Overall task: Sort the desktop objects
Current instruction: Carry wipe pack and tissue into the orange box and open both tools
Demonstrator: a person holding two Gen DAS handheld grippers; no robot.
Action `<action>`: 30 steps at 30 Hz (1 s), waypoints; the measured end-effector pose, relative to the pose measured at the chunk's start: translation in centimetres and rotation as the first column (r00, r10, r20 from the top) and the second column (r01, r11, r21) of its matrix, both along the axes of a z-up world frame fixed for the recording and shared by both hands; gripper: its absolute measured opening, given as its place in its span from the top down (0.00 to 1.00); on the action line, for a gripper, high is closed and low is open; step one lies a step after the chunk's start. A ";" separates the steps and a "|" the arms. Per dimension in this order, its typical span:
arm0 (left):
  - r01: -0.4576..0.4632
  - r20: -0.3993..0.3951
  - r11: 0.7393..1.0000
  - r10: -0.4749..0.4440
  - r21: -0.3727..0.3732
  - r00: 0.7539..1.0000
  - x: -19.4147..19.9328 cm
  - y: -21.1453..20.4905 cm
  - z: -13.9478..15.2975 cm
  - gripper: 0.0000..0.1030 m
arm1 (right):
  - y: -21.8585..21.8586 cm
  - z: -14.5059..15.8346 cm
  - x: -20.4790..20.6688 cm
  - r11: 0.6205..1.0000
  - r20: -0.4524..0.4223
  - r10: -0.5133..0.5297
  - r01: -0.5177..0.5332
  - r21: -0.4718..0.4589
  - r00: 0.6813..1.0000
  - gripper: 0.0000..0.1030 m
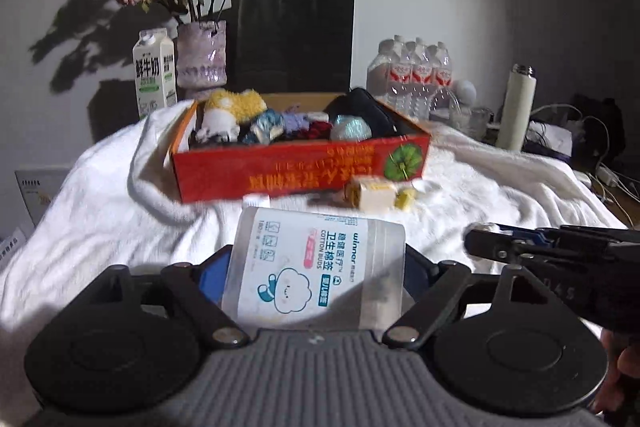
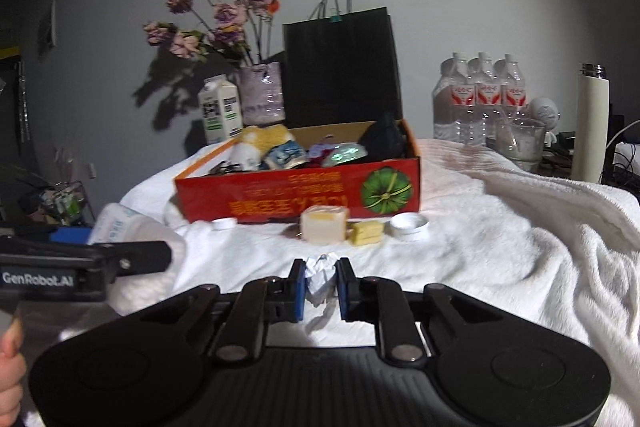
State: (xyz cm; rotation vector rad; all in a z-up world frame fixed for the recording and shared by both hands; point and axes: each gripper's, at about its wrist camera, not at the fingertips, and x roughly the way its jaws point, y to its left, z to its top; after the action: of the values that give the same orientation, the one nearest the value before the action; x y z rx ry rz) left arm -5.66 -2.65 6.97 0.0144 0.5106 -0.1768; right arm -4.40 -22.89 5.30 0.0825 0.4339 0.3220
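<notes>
1. The left gripper (image 1: 316, 267) pinches the cotton bud tub (image 1: 314, 273) between wide-spread jaws; the smooth tub could slip out short of the red box (image 1: 300, 167) ahead
2. The right gripper (image 2: 319, 285) squeezes a paper wad (image 2: 320, 277); it could snag the white towel (image 2: 500, 247) underneath

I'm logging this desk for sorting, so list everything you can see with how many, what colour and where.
cotton bud tub: one, clear, white label, between left gripper's fingers
crumpled paper: one, white, pinched by right gripper
red box: one, on white blanket, full of small items
soap-like blocks: two, cream and yellow, before box
caps: two, white, before box
black bag: one, behind box
milk carton: one, white, left rear
flower vase: one, purple
water bottles: several, clear, right rear
flask: one, cream, far right
left gripper: black
right gripper: black
</notes>
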 end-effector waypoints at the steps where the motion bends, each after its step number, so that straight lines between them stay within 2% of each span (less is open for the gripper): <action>1: -0.001 -0.009 1.000 0.001 0.001 1.000 -0.5 -0.1 -0.2 0.18 | 0.3 -0.1 -0.7 1.000 -0.001 0.011 -0.011 -0.006 1.000 0.86; 6: -0.010 -0.051 1.000 0.010 -0.004 0.999 -2.3 0.1 -1.2 0.18 | 0.9 -0.5 -3.2 1.000 -0.009 0.024 -0.025 -0.019 1.000 0.86; 9: -0.033 -0.039 0.999 0.032 -0.016 0.999 -2.8 0.8 -0.8 0.18 | 0.7 -0.2 -3.9 1.000 -0.002 0.015 -0.015 -0.020 1.000 0.86; 13: -0.055 -0.007 0.998 0.055 -0.036 0.998 -2.1 2.1 0.6 0.18 | 0.3 0.9 -4.1 1.000 0.025 0.010 -0.010 -0.007 1.000 0.86; 18: -0.055 -0.022 0.994 0.053 -0.091 0.998 1.5 4.9 4.2 0.18 | -0.2 3.9 -2.3 0.999 0.069 0.043 -0.042 -0.005 0.997 0.86; 22: -0.055 -0.019 0.993 0.053 -0.106 0.998 6.3 6.0 7.3 0.18 | -0.7 7.6 1.1 0.994 0.116 0.099 -0.103 0.030 0.988 0.86; 25: -0.048 -0.021 0.995 0.046 -0.092 0.999 11.5 5.5 8.7 0.18 | -0.5 9.8 5.6 0.990 0.125 0.128 -0.134 0.042 0.984 0.86; 27: -0.054 -0.031 0.996 0.052 -0.066 0.998 15.2 4.8 8.8 0.18 | -0.3 10.9 9.4 0.987 0.106 0.138 -0.145 0.063 0.985 0.86; 30: -0.078 -0.073 0.997 0.076 -0.022 0.994 20.8 3.6 7.5 0.18 | 0.3 11.1 15.7 0.985 0.020 0.146 -0.147 0.095 0.989 0.86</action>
State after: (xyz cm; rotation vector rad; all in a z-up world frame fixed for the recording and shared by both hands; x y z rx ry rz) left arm 15.14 0.98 14.47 -0.0361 0.5796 -0.1085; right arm 11.28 -22.57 16.36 0.1425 0.4127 0.4879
